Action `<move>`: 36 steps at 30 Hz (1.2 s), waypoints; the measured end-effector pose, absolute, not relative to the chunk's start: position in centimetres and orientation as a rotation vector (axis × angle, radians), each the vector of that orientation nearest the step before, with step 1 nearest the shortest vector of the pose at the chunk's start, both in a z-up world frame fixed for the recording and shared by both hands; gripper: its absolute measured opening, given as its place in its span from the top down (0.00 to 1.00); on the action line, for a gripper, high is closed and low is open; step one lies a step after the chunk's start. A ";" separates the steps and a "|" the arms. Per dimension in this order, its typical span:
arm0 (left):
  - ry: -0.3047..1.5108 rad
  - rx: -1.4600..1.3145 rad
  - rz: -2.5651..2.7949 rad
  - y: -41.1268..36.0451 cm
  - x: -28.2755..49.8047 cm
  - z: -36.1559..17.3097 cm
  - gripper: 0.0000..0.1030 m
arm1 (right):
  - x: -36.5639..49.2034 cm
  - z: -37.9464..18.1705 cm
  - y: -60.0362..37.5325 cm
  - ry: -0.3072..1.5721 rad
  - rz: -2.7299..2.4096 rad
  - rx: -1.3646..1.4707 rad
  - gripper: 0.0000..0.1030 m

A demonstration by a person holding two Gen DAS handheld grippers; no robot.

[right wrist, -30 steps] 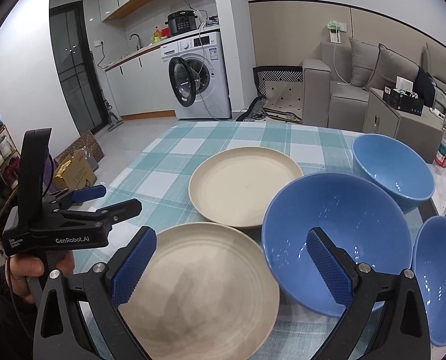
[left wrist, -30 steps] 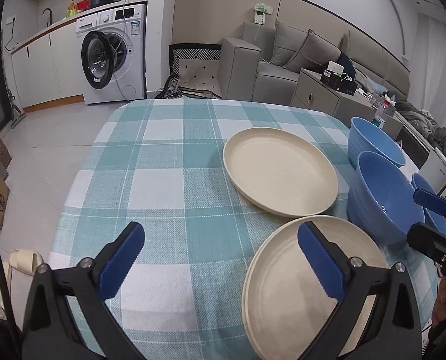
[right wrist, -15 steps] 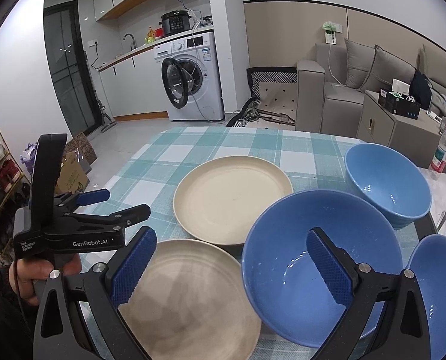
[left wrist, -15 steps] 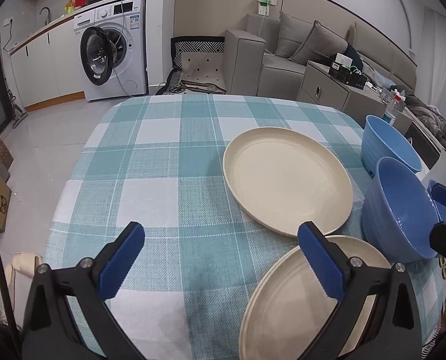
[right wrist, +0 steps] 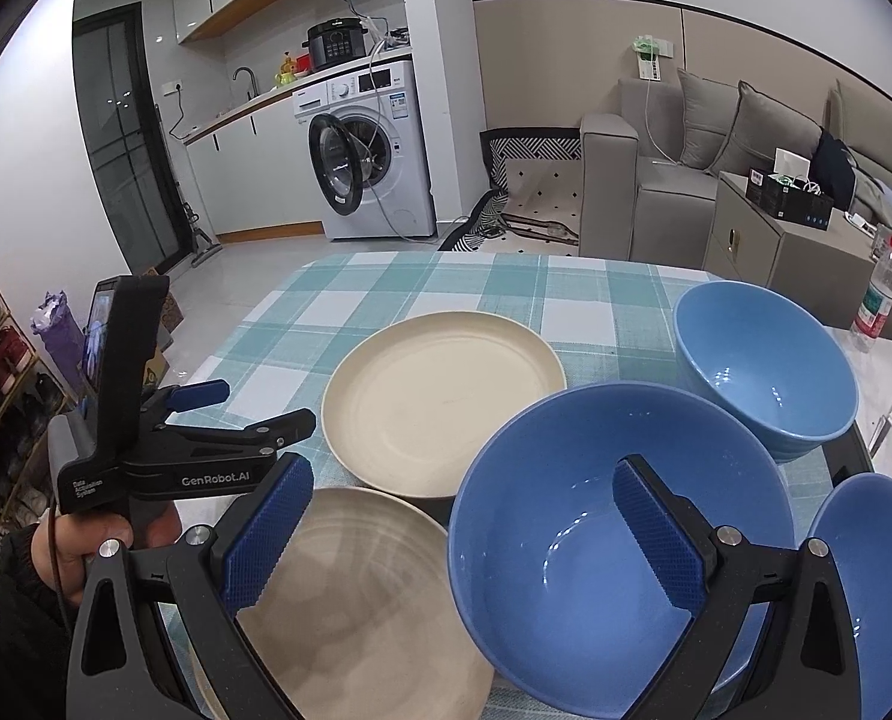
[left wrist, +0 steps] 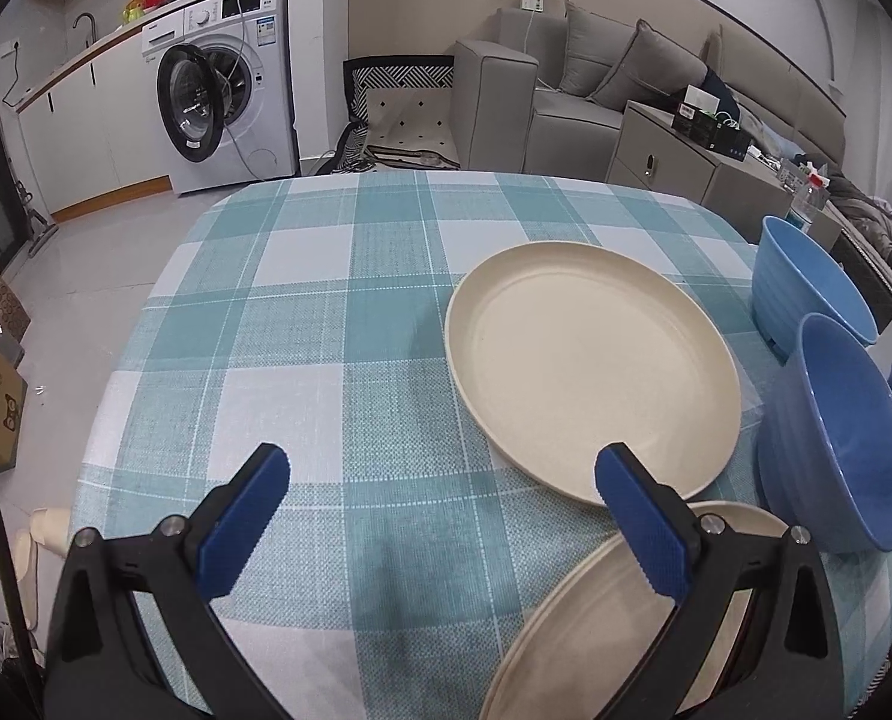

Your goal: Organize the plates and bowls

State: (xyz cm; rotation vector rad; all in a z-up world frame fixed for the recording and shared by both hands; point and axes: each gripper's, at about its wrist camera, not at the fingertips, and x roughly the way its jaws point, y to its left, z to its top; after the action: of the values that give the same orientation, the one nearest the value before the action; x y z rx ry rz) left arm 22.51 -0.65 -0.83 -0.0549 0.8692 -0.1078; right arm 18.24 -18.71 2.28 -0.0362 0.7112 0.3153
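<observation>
The checked tablecloth (left wrist: 302, 324) is covered by two cream plates (right wrist: 440, 396) at its left and three blue bowls (right wrist: 589, 552) at its right. The left gripper (left wrist: 440, 516) and right gripper (right wrist: 463, 528) are both held spread wide, nothing pinched.

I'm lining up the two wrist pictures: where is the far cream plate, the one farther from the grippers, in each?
Left wrist: the far cream plate lies right of centre, above the right finger.
Right wrist: the far cream plate lies at centre, left of the middle blue bowl.
Shared landmark: the washing machine beyond the table.
</observation>
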 end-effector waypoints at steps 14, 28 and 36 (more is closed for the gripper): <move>0.916 -0.024 -0.078 -1.6 24.9 -2.1 0.01 | 18.2 2.4 -19.8 0.718 0.286 -0.025 0.01; 0.945 -0.016 -0.036 -0.7 25.0 -3.2 0.01 | 18.7 2.2 -19.6 0.732 0.289 -0.026 0.01; 0.938 -0.032 -0.012 0.4 24.6 -3.2 0.01 | 18.8 2.1 -19.6 0.735 0.286 -0.029 0.01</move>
State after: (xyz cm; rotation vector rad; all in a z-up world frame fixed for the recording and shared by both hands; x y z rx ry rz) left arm 24.64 0.38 -3.20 -0.0321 0.9385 -0.0123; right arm 18.81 -19.56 2.11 -0.0293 0.7351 0.2864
